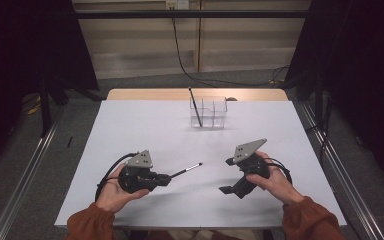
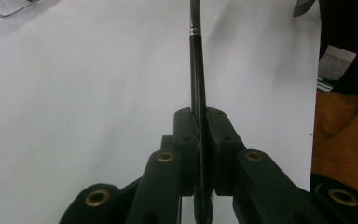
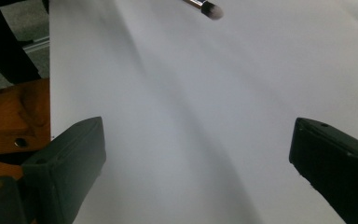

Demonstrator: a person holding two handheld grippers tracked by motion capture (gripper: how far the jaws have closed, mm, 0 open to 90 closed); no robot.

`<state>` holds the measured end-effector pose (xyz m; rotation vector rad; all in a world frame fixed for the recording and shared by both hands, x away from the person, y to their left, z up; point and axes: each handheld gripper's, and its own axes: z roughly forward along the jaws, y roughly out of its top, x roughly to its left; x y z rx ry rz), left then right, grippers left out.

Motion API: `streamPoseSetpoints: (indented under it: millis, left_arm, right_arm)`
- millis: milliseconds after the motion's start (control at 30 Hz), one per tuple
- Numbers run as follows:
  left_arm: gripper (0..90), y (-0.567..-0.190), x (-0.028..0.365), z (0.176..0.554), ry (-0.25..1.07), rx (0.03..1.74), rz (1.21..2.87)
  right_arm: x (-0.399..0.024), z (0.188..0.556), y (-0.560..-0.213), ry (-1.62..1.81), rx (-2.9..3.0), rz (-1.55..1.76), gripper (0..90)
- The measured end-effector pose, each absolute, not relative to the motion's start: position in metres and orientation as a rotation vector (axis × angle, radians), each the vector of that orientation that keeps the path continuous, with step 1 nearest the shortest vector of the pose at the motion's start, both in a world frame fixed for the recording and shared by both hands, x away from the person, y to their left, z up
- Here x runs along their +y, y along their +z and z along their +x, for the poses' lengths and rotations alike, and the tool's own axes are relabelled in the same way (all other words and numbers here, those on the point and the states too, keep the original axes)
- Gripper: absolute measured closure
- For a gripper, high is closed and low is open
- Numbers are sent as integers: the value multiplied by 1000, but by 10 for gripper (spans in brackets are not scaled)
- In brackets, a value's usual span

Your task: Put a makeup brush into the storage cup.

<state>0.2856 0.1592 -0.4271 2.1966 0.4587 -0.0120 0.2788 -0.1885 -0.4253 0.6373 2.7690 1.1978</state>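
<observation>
Black and thin, the long-handled makeup brush with its silver collar and small soft tip [image 1: 185, 171] was what I carried, clamped near its butt end in my left gripper [image 1: 166, 178], well short of the clear plastic compartmented organiser [image 1: 209, 112] at the far side of the white table [image 1: 145, 125]. The brush stuck out level toward my right gripper [image 1: 227, 176], its tip between the two tools and nearer to me than the organiser.

I judged the main risk to be the long overhang: gripped so far back, the handle could pivot or slide in the jaws if the tip caught the organiser's rim. A hand-over was risky too; my right jaws could close on the soft tip, or knock the brush askew. The other slim black stick [image 1: 195, 107], leaning in the organiser's left compartment, could be tipped out by a careless approach.

My left jaws were clenched tight on the handle [image 2: 197, 93], pads pressing both sides. My right jaws stood wide apart, holding nothing, with bare table between them and the brush tip [image 3: 211, 9] ahead.
</observation>
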Motion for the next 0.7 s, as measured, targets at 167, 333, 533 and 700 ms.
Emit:
streamPoseSetpoints:
  millis: [167,333,533,700]
  left_arm:
    - [837,-426,160,283,-14,456,2158]
    - [837,-426,163,282,0,446,2129]
    - [837,-426,162,281,-9,445,2091]
    - [837,-426,161,280,10,428,2048]
  right_arm:
    - [-188,274,-427,1251,2761,640,33]
    - [-188,270,-424,1309,2740,613,48]
    - [-187,269,-425,1362,2705,613,47]
    - [-188,268,-426,1421,2656,617,48]
